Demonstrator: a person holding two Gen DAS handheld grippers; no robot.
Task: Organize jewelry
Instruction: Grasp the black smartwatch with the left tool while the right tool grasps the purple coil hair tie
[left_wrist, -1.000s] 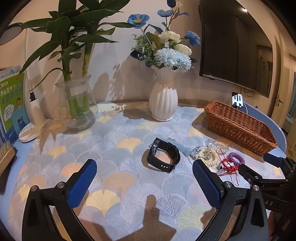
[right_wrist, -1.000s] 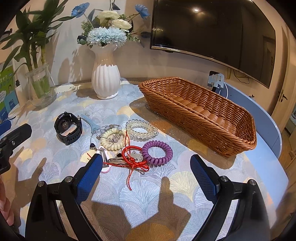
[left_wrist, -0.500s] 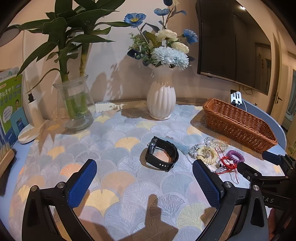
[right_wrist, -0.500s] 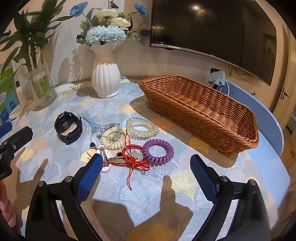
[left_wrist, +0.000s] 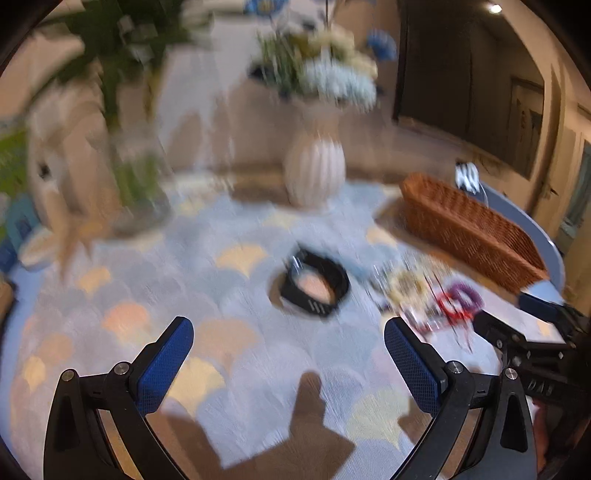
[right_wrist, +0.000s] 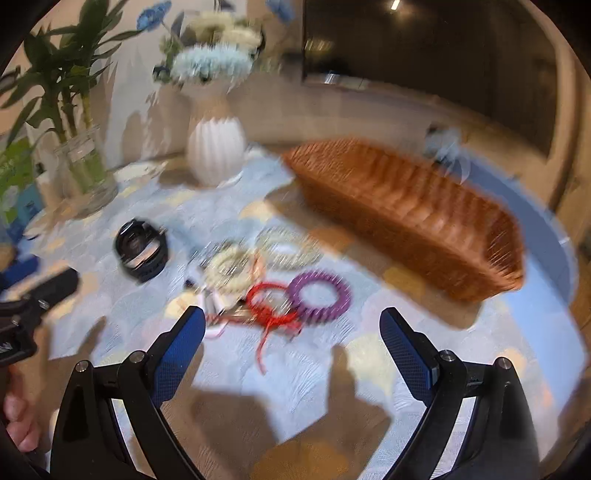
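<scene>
Both views are smeared by motion. The left claw (left_wrist: 288, 339) and the right claw (right_wrist: 291, 330) each stand released, jaws spread wide, holding nothing, above the patterned desk (right_wrist: 325, 373).

Ahead of the right claw and nearest its jaws lies a tangle of red cord (right_wrist: 269, 308), touching a purple coil ring (right_wrist: 319, 295) just to its right. Beyond these sit a cream beaded ring (right_wrist: 231, 269) and a pale translucent coil ring (right_wrist: 288, 247). A black watch (right_wrist: 142, 249) lies apart, forward and to the left of this claw; seen from the left claw, the same watch (left_wrist: 316, 282) is straight ahead. The wicker basket (right_wrist: 406, 214) stands forward and to the right, well apart from the cluster.

Handling, as judged: the coil rings look light, springy and compliant, best pinched across one side of the loop. The cord is limp and may drag neighbours along. The watch is the stiffest and likely the heaviest piece; its band offers the surest hold.

Obscured: small metal pieces beside the cord cannot be identified, and where one piece overlaps another is unclear. The basket's interior is too blurred to judge.
</scene>
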